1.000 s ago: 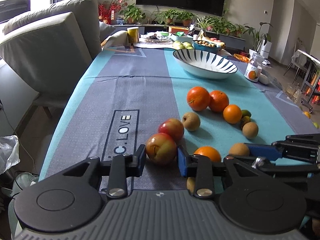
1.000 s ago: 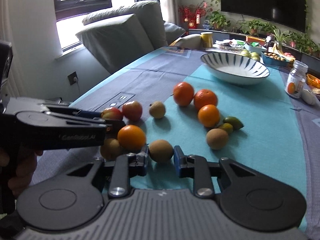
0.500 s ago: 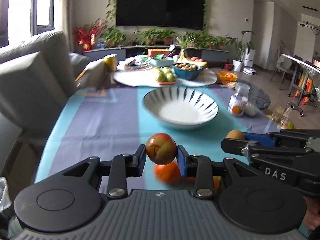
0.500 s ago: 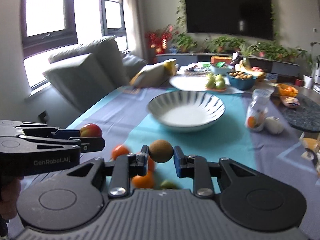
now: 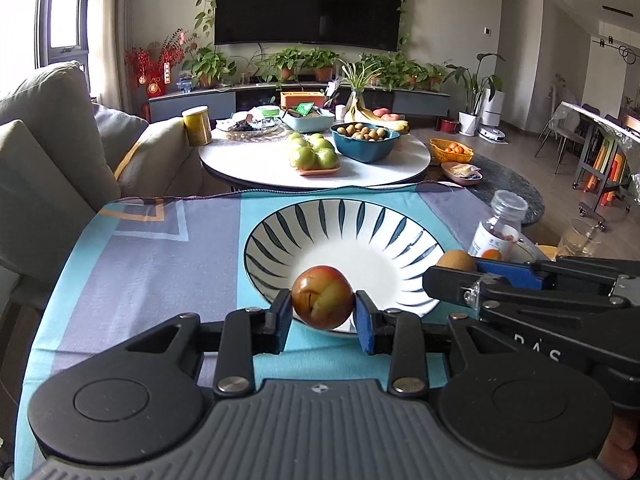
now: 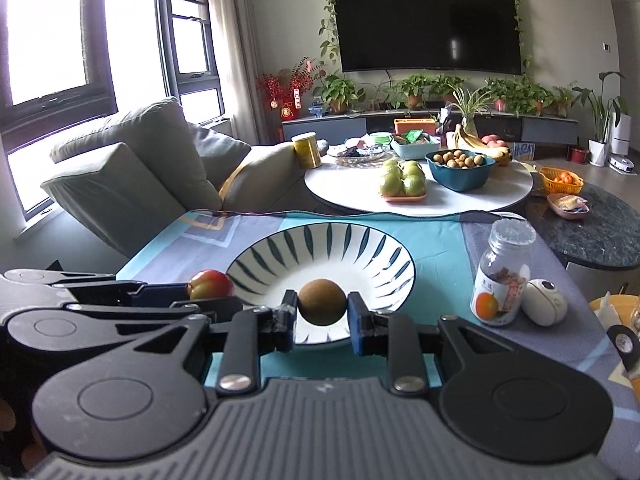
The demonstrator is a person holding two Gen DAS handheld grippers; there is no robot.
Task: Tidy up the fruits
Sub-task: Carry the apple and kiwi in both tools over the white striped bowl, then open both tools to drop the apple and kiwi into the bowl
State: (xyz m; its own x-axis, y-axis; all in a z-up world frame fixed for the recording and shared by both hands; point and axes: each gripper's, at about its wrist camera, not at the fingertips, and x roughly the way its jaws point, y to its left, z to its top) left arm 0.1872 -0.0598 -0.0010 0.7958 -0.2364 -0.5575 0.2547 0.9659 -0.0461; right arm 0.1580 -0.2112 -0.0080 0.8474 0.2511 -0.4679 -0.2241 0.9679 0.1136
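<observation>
My left gripper [image 5: 322, 312] is shut on a red-yellow apple [image 5: 322, 297] and holds it over the near rim of the white bowl with dark blue stripes [image 5: 280, 232]. My right gripper [image 6: 322, 314] is shut on a round brown fruit [image 6: 321, 295] over the near rim of the same bowl [image 6: 360, 248]. In the right wrist view the left gripper and its apple [image 6: 210, 283] sit just left of the bowl. In the left wrist view the right gripper's brown fruit [image 5: 456, 260] shows at the bowl's right edge. The bowl holds nothing.
A clear jar with a white lid [image 6: 504, 276] and a small white object [image 6: 545, 302] stand right of the bowl. A grey sofa [image 6: 132, 176] lies to the left. Beyond the table is a round white table [image 6: 420, 196] with green apples and a blue bowl.
Both grippers lifted their fruits off the cloth and carried them forward to the bowl. The loose fruits on the table have dropped out of view.
</observation>
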